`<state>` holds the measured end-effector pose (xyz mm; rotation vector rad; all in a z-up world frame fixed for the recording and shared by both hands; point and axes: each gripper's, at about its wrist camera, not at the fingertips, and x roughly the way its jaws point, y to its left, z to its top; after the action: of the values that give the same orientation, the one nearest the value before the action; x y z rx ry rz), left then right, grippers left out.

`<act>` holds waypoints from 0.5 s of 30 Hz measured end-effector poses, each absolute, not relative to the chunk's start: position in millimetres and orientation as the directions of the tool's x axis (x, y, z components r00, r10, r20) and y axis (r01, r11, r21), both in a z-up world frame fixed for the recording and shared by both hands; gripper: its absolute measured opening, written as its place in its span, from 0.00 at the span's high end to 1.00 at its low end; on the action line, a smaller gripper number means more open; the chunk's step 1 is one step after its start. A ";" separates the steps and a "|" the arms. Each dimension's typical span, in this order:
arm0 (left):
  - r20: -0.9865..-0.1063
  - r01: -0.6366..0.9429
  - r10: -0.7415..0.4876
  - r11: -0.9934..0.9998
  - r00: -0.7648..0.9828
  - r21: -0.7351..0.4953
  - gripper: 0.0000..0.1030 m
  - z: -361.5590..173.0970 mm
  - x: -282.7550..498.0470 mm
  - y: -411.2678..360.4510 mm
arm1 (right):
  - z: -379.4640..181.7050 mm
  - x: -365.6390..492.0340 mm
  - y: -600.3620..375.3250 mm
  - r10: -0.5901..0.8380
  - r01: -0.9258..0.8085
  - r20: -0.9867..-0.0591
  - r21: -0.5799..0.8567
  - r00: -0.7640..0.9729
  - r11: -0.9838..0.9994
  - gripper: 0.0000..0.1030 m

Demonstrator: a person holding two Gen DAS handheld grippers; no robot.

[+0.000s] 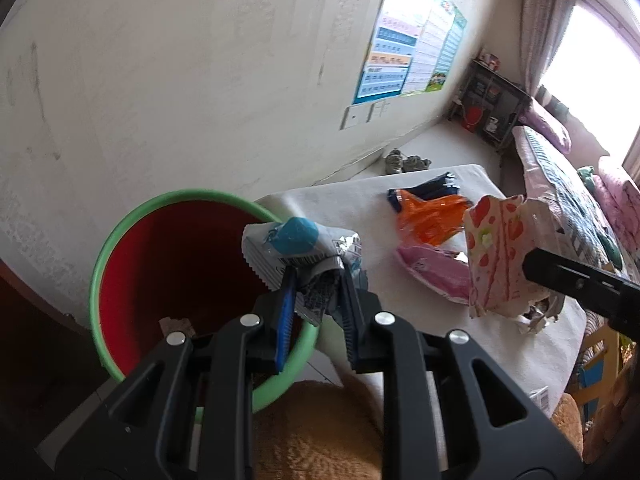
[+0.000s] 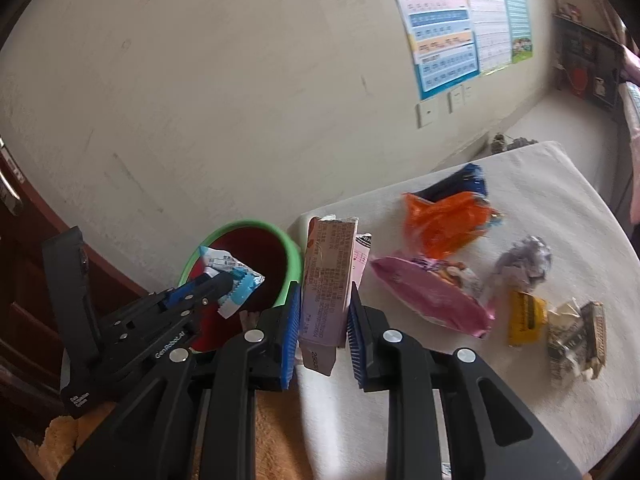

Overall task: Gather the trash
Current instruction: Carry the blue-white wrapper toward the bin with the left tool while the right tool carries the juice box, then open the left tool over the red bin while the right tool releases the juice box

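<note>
My left gripper (image 1: 316,280) is shut on a white and blue snack wrapper (image 1: 296,246) and holds it over the red bin with a green rim (image 1: 120,236). In the right wrist view the same wrapper (image 2: 236,276) hangs over the bin (image 2: 294,258). My right gripper (image 2: 324,312) is shut on a pink strawberry-print carton (image 2: 326,280), held above the table's near left corner beside the bin. The carton also shows in the left wrist view (image 1: 500,256).
On the white table (image 2: 540,200) lie an orange wrapper (image 2: 440,220), a dark blue wrapper (image 2: 460,184), a pink packet (image 2: 424,296), crumpled paper (image 2: 524,264), a yellow box (image 2: 524,316) and a torn wrapper (image 2: 576,340). A brown cushion (image 1: 320,432) lies below.
</note>
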<state>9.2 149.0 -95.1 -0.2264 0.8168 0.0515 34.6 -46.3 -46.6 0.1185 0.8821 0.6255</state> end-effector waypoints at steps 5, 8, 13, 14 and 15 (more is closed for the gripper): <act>-0.735 -0.172 -0.014 0.969 0.678 -0.177 0.80 -100.9 8.1 165.8 | -49.9 42.7 -21.8 0.578 -0.494 -0.694 0.355 0.430 0.794 0.78; -0.741 -0.205 0.009 0.963 0.672 -0.173 0.80 -104.6 7.1 179.1 | -50.2 45.2 -7.5 0.585 -0.519 -0.695 0.347 0.417 0.782 0.78; -0.752 -0.265 0.056 0.951 0.657 -0.161 0.80 -111.0 5.7 203.9 | -52.1 51.3 14.8 0.606 -0.543 -0.695 0.359 0.388 0.759 0.78; -0.754 -0.275 0.063 0.948 0.653 -0.159 0.80 -112.4 4.9 208.5 | -52.9 53.6 20.6 0.610 -0.548 -0.696 0.362 0.379 0.754 0.78; -0.758 -0.285 0.067 0.945 0.649 -0.161 0.80 -114.2 3.8 213.1 | -53.7 55.8 26.7 0.613 -0.555 -0.698 0.364 0.370 0.748 0.78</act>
<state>3.8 213.1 -114.2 -0.2778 0.8431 0.2031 55.8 26.7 -53.7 0.0715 0.9265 0.7498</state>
